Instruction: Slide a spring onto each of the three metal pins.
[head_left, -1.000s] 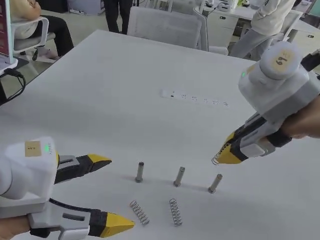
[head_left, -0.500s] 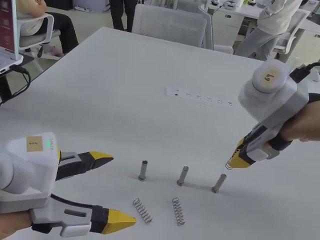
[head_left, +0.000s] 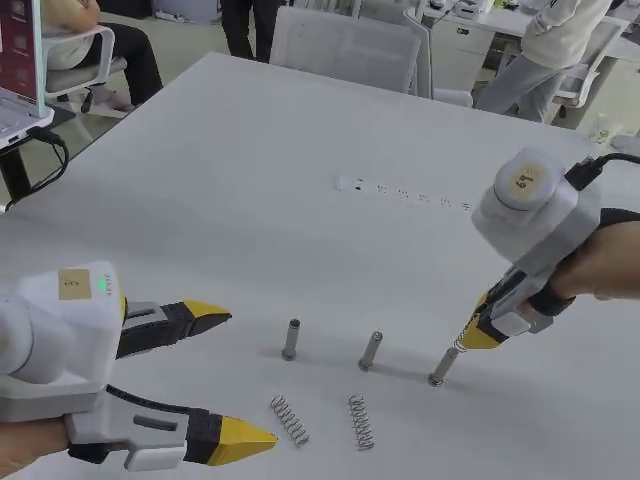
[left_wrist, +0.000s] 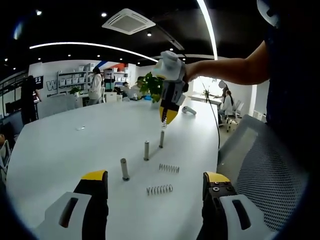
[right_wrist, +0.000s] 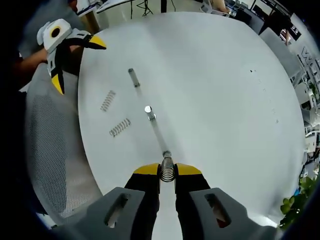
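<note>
White tabletop (head_left: 250, 180) fills most of an open office, with a power strip (head_left: 405, 195) lying flat toward 12 o'clock of the work and a mesh chair (head_left: 340, 45) at the far edge. Three metal pins stand upright in a row: the left pin (head_left: 291, 339), the middle pin (head_left: 371, 351), and the right pin (head_left: 440, 367) at the 3 o'clock end. Just at 6 o'clock of the row lie two springs, flat and apart from each other: the first loose spring (head_left: 288, 419) and the second loose spring (head_left: 360, 421).

The right gripper (head_left: 478, 338) slants down from 1 o'clock of the right pin, its fingers pinching the held spring (right_wrist: 167, 171). In the right gripper view the coil pokes out between the fingers and its free end meets the top of that pin; whether it has gone over the tip cannot be told.

The left gripper (head_left: 245, 378) sits at 9 o'clock of the row, fingers spread wide, near the first loose spring without touching it.
</note>
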